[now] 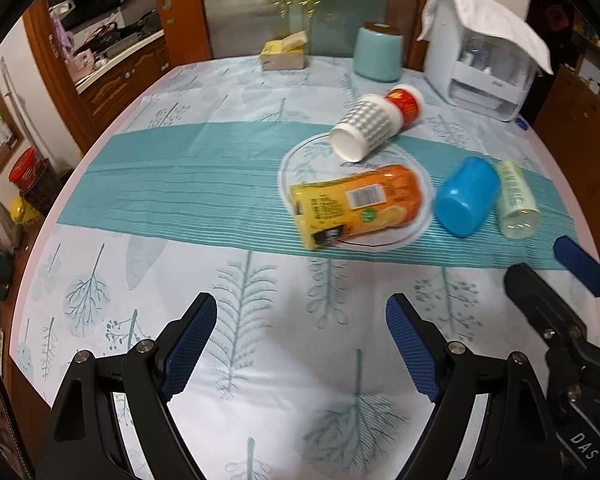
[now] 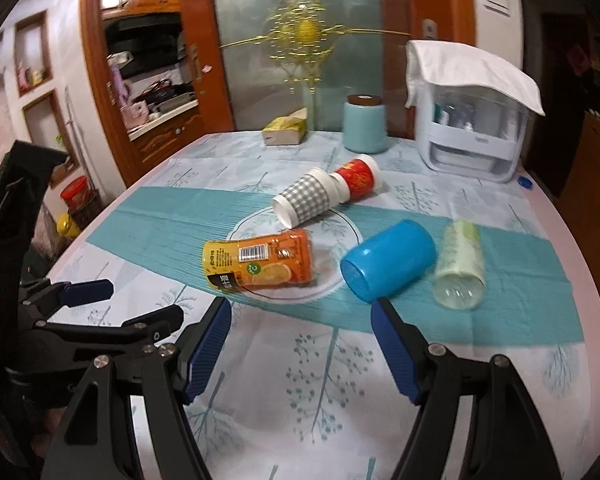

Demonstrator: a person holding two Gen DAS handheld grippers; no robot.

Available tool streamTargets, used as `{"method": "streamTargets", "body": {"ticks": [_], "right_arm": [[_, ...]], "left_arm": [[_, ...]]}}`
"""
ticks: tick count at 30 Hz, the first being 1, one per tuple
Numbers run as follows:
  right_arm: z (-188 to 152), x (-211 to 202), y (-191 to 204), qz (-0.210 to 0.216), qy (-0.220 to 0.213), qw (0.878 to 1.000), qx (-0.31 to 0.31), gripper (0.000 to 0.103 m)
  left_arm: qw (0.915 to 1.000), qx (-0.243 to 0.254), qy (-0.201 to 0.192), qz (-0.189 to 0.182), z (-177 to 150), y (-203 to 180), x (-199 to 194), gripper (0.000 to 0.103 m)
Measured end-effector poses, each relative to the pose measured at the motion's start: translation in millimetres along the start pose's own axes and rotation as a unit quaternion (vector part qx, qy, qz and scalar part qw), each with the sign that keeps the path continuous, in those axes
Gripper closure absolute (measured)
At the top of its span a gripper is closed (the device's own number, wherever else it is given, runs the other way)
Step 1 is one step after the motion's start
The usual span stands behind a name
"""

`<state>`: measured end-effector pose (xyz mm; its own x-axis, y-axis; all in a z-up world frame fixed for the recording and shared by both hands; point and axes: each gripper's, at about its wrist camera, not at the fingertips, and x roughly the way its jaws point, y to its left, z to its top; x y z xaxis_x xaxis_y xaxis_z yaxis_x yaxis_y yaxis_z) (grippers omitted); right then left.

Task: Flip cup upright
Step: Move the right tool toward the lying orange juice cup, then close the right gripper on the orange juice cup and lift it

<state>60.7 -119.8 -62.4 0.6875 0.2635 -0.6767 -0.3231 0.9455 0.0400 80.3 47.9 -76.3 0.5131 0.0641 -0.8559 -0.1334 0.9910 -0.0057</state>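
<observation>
Several cups lie on their sides on the table. A blue plastic cup (image 1: 466, 201) (image 2: 388, 259) has its mouth toward me. A grey checked paper cup (image 1: 364, 130) (image 2: 306, 200) lies beside a red cup (image 1: 405, 102) (image 2: 358, 178). A pale green glass (image 1: 516, 200) (image 2: 460, 266) lies right of the blue cup. An orange juice cup (image 1: 352, 204) (image 2: 258, 262) lies on a round mat. My left gripper (image 1: 300, 316) is open and empty over the near tablecloth. My right gripper (image 2: 302, 312) is open and empty, just short of the blue cup.
A teal canister (image 1: 378, 54) (image 2: 364, 126), a yellow tissue box (image 1: 284, 54) (image 2: 284, 130) and a white cloth-covered organiser (image 1: 484, 68) (image 2: 468, 128) stand at the far edge. The right gripper shows at the right of the left wrist view (image 1: 572, 280). The table edge curves on both sides.
</observation>
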Motion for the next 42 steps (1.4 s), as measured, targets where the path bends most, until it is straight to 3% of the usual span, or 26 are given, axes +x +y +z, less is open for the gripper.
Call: {"method": "streamTargets", "body": {"ticks": [10, 18, 25, 35, 38, 42], "right_arm": [[15, 56, 21, 0.015, 0.011, 0.991, -0.136, 0.030], [7, 97, 62, -0.012, 0.011, 0.947, -0.321, 0.030], [13, 121, 82, -0.003, 0.017, 0.923, -0.384, 0.030], [13, 162, 97, -0.007, 0.061, 0.883, -0.466, 0.030], [15, 172, 100, -0.019, 0.066, 0.877, -0.475, 0.030], [28, 177, 99, -0.004, 0.087, 0.891, -0.446, 0.032]], "left_arm": [[0.9968, -0.057, 0.054, 0.015, 2, 46, 52, 0.018], [0.9945, -0.079, 0.066, 0.020, 5, 66, 74, 0.018], [0.9930, -0.095, 0.060, 0.035, 27, 79, 91, 0.018], [0.9886, -0.130, 0.066, 0.039, 42, 107, 111, 0.018], [0.9879, -0.133, 0.069, 0.040, 42, 113, 114, 0.018], [0.9876, -0.132, 0.074, 0.039, 42, 114, 119, 0.018]]}}
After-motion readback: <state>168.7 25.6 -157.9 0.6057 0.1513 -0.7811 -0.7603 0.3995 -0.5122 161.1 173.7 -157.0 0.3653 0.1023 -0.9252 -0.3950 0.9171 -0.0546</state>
